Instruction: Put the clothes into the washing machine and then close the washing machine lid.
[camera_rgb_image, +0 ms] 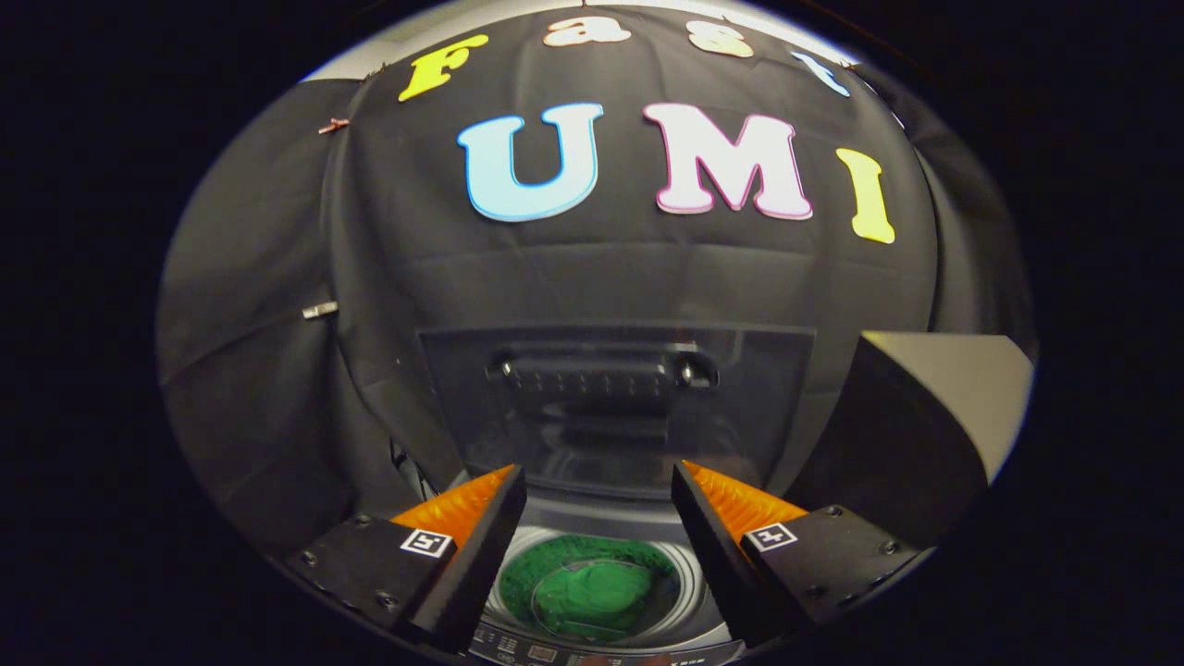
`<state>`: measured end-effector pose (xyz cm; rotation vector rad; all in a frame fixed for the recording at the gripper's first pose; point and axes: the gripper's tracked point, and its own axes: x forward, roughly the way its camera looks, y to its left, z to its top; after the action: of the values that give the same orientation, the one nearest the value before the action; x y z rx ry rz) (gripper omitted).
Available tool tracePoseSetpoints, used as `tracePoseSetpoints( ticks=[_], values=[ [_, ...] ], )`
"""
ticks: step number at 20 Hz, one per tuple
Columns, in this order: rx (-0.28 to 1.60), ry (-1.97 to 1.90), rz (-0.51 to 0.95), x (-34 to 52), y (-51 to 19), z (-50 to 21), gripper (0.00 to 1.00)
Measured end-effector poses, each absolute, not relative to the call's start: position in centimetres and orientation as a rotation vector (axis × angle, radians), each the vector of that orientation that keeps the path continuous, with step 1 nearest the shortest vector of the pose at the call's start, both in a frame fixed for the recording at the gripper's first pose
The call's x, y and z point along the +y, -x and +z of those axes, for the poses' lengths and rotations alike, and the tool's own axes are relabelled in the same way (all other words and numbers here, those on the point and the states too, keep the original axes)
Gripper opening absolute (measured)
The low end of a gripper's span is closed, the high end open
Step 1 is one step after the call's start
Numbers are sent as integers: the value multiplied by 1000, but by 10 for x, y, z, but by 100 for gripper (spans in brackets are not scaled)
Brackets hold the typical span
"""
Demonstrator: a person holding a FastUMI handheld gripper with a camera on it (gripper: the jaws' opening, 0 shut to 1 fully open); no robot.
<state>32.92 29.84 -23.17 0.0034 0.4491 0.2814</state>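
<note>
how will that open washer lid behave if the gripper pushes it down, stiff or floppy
Probably stiff: the lid stands upright behind the drum as one flat panel with a moulded handle. It likely swings at its lower edge and may drop once tipped forward. The gripper is open, the green clothes below.

The gripper, at the bottom of the frame, has two wedge-shaped fingers with ribbed inner faces. Each sits on a dark block carrying a small square black-and-white marker and what look like several round screw heads.
</note>
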Motion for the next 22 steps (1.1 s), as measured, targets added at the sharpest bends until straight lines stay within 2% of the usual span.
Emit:
tracePoseSetpoints(
  ticks=[4, 10, 13, 16, 22],
  values=[
    [393, -16, 280, 310, -355, -184, 99],
    [391, -56, 256, 326, -415, -162, 99],
    [418, -66, 270, 338, -439, -172, 98],
    [367, -34, 253, 336, -468, -177, 99],
    [432, 6, 253, 343, -491, -219, 99]
  ],
)
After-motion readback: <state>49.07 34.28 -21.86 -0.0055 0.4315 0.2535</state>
